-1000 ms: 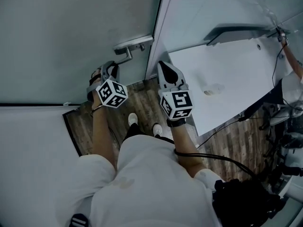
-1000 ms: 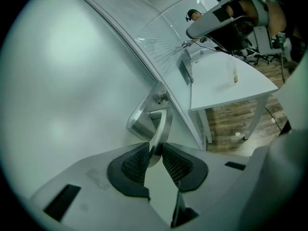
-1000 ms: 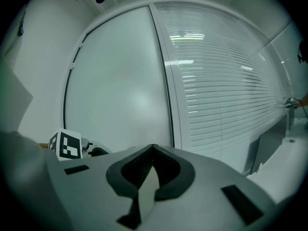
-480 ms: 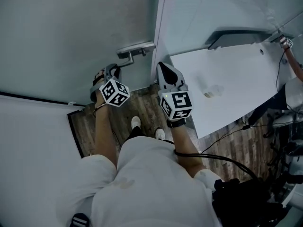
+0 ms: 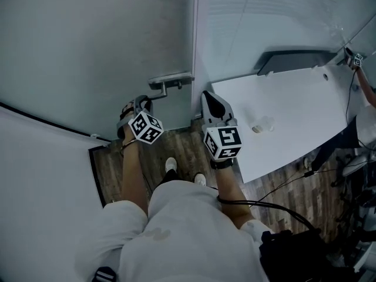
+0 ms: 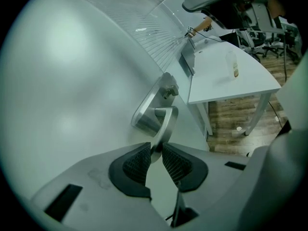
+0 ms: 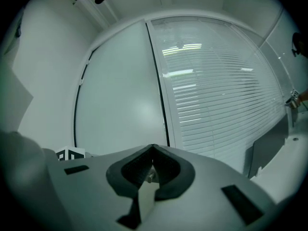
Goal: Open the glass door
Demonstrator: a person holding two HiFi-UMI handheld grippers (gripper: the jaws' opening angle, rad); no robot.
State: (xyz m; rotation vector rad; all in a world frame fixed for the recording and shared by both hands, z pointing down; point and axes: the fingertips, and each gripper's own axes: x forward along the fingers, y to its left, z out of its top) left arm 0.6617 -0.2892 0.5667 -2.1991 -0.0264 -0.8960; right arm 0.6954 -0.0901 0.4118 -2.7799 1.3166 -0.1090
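Observation:
The frosted glass door (image 5: pixel 100 46) fills the upper left of the head view, with its metal lever handle (image 5: pixel 170 80) near the door's right edge. My left gripper (image 5: pixel 140 106) is just below the handle. In the left gripper view the left gripper (image 6: pixel 155 149) is shut on the free end of the lever handle (image 6: pixel 163 124), both pads pressing it. My right gripper (image 5: pixel 212 103) hangs beside the door's edge, pointing level at the glass. In the right gripper view the right gripper (image 7: pixel 152 163) is shut with nothing between its pads.
A glass panel with blinds (image 7: pixel 216 90) stands right of the door. A white table (image 5: pixel 288 116) juts in at the right, close to my right arm, with a small bottle (image 6: pixel 234 64) on it. Cables (image 5: pixel 276 201) trail over the wood floor. A white wall (image 5: pixel 41 181) lies at the left.
In the head view the handle and both grippers now sit lower and a little further right. The dark line at the door's left side has tilted from level to slanted. The left gripper stays on the handle.

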